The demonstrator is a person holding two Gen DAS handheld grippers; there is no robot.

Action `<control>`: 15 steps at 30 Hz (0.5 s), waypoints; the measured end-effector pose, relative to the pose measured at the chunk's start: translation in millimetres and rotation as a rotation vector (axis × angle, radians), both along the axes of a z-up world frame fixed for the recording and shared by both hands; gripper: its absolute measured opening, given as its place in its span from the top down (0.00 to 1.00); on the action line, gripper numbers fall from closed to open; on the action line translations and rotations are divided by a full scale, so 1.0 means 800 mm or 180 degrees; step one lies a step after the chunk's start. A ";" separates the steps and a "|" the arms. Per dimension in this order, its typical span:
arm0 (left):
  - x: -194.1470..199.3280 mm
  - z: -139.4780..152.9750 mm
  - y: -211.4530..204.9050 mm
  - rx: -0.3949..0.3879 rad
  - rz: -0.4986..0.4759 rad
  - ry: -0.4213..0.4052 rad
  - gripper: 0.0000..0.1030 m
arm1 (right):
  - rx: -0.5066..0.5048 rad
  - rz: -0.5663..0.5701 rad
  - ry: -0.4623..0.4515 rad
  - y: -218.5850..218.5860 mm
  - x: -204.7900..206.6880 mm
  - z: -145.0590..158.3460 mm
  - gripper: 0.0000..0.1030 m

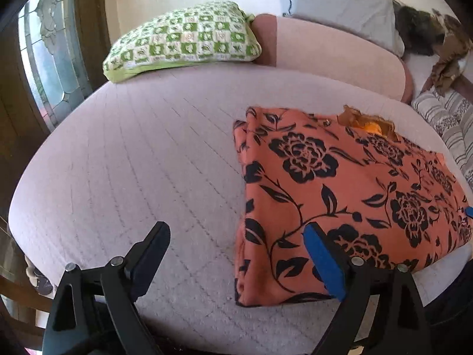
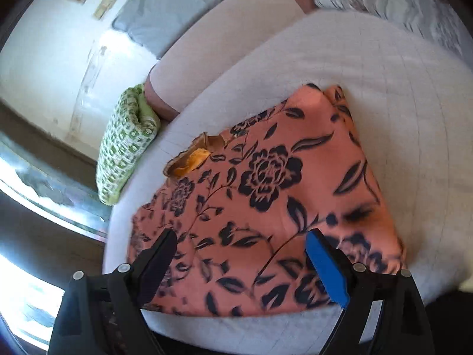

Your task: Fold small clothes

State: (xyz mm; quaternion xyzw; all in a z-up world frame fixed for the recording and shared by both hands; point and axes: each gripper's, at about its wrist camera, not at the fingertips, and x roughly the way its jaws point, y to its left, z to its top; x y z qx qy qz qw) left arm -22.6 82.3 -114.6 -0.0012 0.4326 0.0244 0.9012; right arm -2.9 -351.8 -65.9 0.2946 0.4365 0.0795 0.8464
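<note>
Left hand-held gripper (image 1: 238, 238) open beside folded orange floral garment (image 1: 340, 183).

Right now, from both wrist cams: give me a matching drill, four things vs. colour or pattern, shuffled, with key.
Things:
1. folded garment
2. pillow
3. mattress cover
4. left gripper right-hand pad

Colour or pattern:
A. green and white checks
B. blue
C. orange with black flowers
D. pale, quilted lines

Pairs: 1-C, 2-A, 3-D, 4-B

Both grippers are open and hold nothing; the right gripper hovers over the garment.
</note>
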 end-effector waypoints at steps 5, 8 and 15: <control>0.002 -0.017 -0.001 -0.0063 0.0026 0.0256 0.10 | 0.0099 -0.0180 0.0241 -0.009 0.002 -0.030 0.12; -0.001 0.005 -0.009 0.0027 0.0002 0.0042 0.10 | 0.0086 -0.0191 0.0232 -0.008 0.001 -0.013 0.12; 0.020 -0.029 -0.018 0.0134 -0.0024 0.0313 0.07 | 0.0025 -0.0152 0.0159 -0.019 0.009 -0.033 0.11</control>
